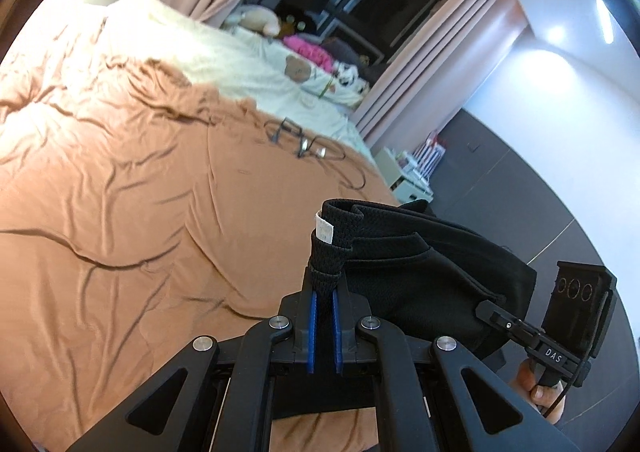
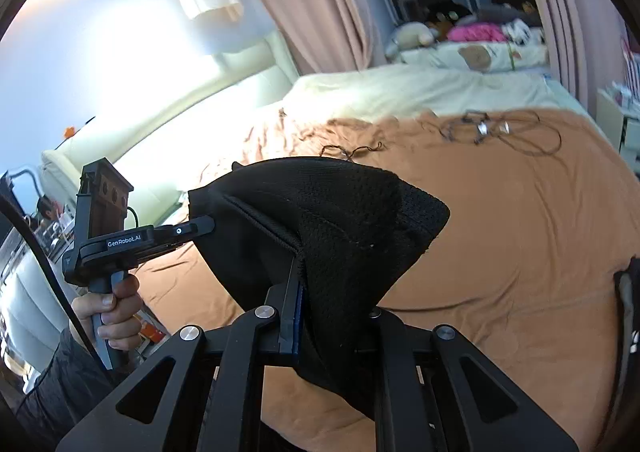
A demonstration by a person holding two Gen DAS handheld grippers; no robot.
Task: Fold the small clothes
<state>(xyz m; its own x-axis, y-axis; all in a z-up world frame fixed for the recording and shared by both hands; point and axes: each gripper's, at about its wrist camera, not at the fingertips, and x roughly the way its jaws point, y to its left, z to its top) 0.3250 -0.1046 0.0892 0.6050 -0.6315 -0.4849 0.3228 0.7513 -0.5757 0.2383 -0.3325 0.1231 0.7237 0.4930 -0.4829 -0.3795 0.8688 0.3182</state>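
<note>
Black mesh garment (image 1: pixel 420 264) hangs in the air above the tan bedsheet (image 1: pixel 120 212), stretched between 2 grippers. Left gripper (image 1: pixel 325 292) pinches its waistband narrowly; right gripper (image 2: pixel 298 292) clamps another edge, cloth draping over its fingers.

White letters reading "DAS" stand on the black body of the right gripper (image 1: pixel 486 308), seen from the left wrist camera. From the right wrist camera, the side of the left gripper (image 2: pixel 206 225) carries the brand "GenRobot.AI" in white. The small white tag (image 1: pixel 325 229) on the black garment (image 1: pixel 420 264) shows no readable print.
</note>
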